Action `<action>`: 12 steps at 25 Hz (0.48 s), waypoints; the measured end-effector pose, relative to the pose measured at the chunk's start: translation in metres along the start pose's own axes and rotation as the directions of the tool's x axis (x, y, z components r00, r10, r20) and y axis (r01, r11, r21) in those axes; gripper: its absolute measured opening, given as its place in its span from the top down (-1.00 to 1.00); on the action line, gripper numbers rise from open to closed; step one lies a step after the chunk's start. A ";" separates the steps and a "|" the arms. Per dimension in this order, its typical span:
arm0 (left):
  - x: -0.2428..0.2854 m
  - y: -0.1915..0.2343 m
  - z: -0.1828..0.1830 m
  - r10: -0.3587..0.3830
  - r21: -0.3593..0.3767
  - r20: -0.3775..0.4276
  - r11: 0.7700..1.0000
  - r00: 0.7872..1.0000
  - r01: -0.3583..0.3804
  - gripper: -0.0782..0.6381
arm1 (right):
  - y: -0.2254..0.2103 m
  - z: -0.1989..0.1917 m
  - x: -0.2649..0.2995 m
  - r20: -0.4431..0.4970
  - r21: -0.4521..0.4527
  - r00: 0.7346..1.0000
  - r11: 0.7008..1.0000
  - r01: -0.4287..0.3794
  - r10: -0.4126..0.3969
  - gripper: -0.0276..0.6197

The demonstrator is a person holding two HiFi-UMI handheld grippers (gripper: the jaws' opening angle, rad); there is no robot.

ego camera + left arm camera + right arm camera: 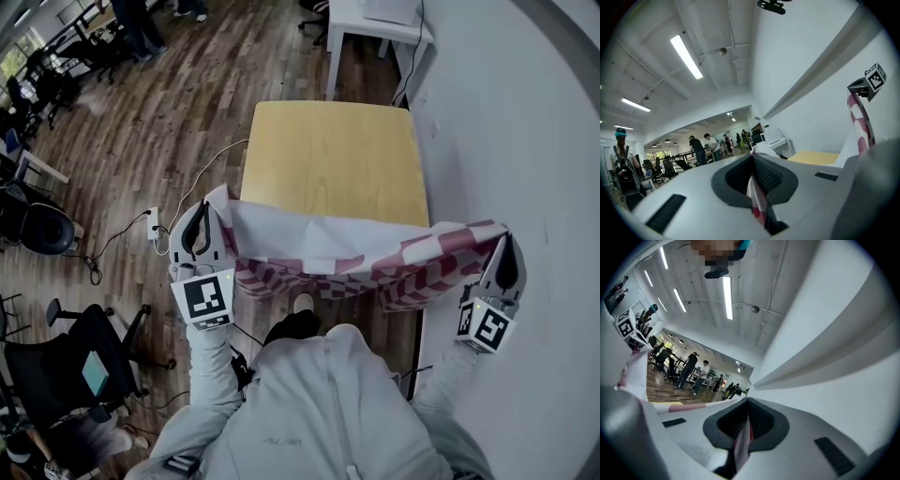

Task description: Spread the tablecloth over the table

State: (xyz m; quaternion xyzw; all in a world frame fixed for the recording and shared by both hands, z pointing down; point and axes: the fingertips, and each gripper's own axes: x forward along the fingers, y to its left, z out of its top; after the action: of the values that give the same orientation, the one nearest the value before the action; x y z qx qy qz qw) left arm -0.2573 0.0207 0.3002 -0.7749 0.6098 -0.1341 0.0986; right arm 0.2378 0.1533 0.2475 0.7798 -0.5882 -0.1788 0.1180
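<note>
Holding the red-and-white checked fabric tablecloth [328, 246] stretched between both tools, I judge this to be the carry-over step: the cloth is gripped and opened out, but most of the square, light wooden table [328, 159] is bare.

My left gripper [203, 214] has its jaws pressed together on one corner of the cloth. In the left gripper view a fold of checked fabric sits squeezed between the pads. My right gripper [507, 242] is likewise clamped on the opposite corner, with a thin strip of cloth pinched edge-on in its own view. Both tools sit at the near side of the table, one off each near corner, and the right one is close to the white wall [525, 112].

The cloth hangs between them with its pale underside up. Its far hem seems to lie just over the near edge of the tabletop, though I cannot tell whether it rests there or floats a little above. How much hangs below the near edge is hidden by my own body.

The next move, as I see it, calls for both grippers to travel together towards the far edge, keeping the span taut and level so the cloth does not bunch. The right side needs care along the wall. Neither grip should loosen until the far hem clears the far edge.
</note>
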 end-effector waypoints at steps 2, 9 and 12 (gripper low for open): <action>0.007 0.002 -0.002 -0.017 0.002 -0.004 1.000 1.000 0.017 0.71 | 0.001 0.001 0.003 -0.016 0.001 1.000 1.000 0.015 -0.015 0.85; 0.027 0.009 -0.011 -0.054 -0.016 -0.017 0.998 0.998 0.053 0.71 | 0.007 0.004 0.018 -0.046 -0.014 0.998 0.999 0.033 -0.033 0.85; 0.031 0.010 -0.015 -0.050 -0.018 -0.015 0.999 0.999 0.049 0.71 | 0.010 0.002 0.021 -0.043 -0.014 0.998 0.999 0.036 -0.037 0.85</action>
State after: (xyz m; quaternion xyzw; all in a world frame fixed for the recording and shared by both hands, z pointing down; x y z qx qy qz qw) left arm -0.2649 -0.0121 0.3136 -0.7895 0.5923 -0.1373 0.0838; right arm 0.2331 0.1300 0.2463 0.7932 -0.5701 -0.1678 0.1326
